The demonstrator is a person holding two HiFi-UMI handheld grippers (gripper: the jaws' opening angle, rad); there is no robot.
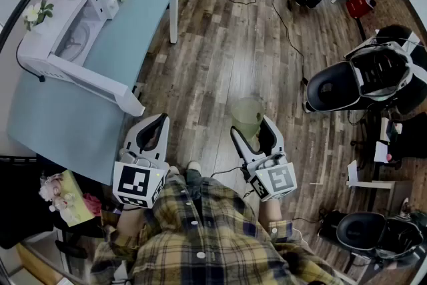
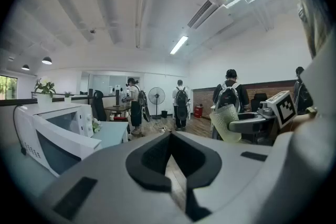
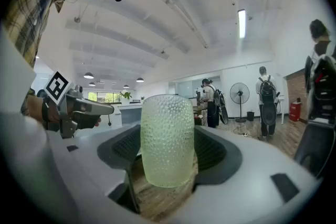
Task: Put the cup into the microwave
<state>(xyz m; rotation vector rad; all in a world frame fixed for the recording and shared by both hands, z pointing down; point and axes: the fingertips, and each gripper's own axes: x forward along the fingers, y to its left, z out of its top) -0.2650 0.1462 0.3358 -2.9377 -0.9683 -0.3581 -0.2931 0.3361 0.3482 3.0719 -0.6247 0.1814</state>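
A white microwave with its door swung open sits on a pale blue worktop, ahead of the left hand-held gripper and off to its left. That hand-held gripper hangs over the wooden floor just off the worktop's near corner. Its jaws are pressed together with only a thin slit between the pads and nothing between them. Beside it, to its right and well apart, the right hand-held gripper is pinching the cup, a pale green, bumpy-walled tumbler. The cup stands upright between the spread jaws, with both pads against its sides. It is over the floor, far from the microwave. Further right of this hand-held gripper stand black chairs.
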